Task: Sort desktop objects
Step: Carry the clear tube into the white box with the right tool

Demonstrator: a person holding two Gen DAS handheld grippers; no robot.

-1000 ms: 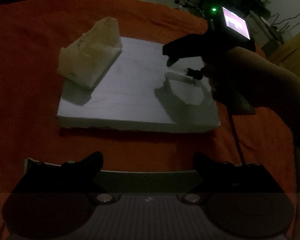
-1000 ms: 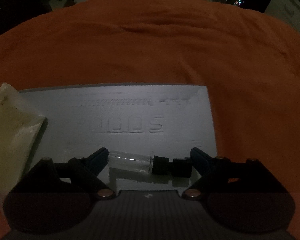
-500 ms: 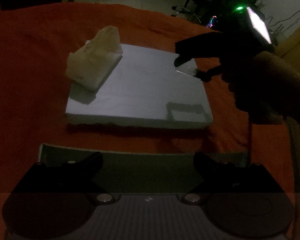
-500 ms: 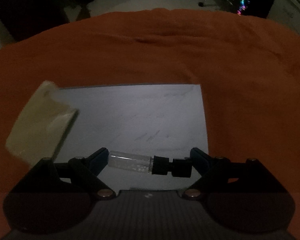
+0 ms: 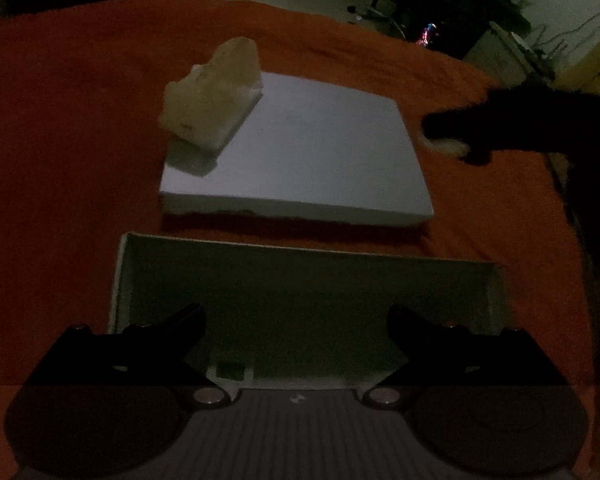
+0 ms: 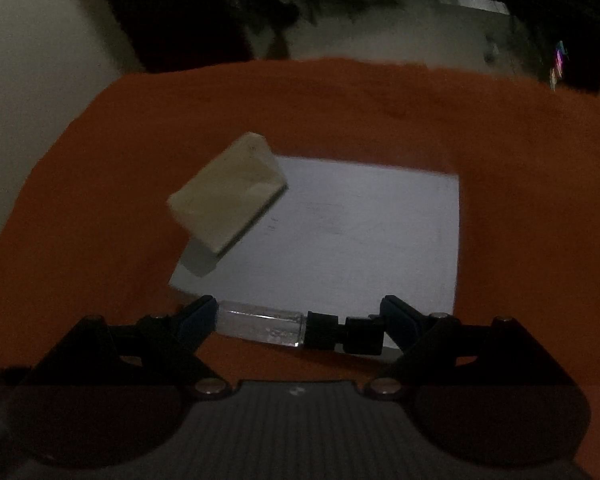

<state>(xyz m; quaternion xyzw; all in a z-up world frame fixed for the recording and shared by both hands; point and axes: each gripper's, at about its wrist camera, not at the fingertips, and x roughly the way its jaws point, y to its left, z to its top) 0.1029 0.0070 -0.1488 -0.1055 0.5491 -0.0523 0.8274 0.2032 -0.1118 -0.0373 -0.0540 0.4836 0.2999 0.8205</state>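
Vial (image 6: 260, 326) pinched end to end in right gripper (image 6: 298, 320), above near edge of white board (image 6: 360, 232). Left gripper (image 5: 296, 328) open, empty, over box (image 5: 496, 292). Keep vial level, squeeze steady, carry to box; release low inside.

The right gripper (image 6: 296, 320) is raised, clamped endwise on a clear vial (image 6: 260, 323). The left gripper (image 5: 296, 320) hangs level, fingers spread wide, holding nothing.

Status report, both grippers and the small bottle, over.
Right gripper shut on glass vial, held lengthwise, lifted above white board. Left gripper open over open box. Tissue pack on board corner, nothing blocking.
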